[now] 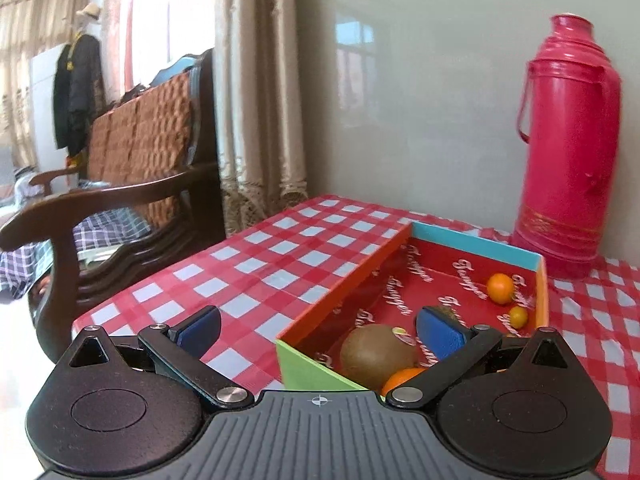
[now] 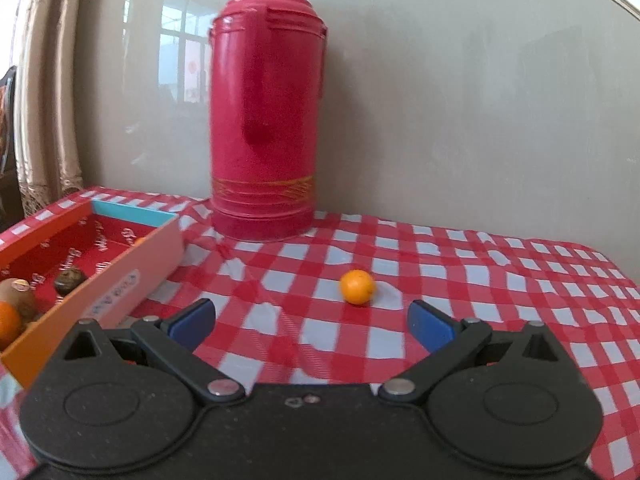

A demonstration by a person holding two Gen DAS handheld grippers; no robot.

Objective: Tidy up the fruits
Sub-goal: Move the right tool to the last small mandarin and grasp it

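Lying lengthwise toward wall: box [image 1: 352, 276], fruit inside.

Glossy grey wall [image 1: 420, 100] reflecting a window – beige curtains [image 1: 256, 100] left, dark wooden armchair [image 1: 132, 200] beside them, daylight through window [image 1: 148, 28].

Kiwi [image 1: 376, 354] and oranges in box [image 1: 476, 242], one small orange [image 2: 357, 287] on cloth
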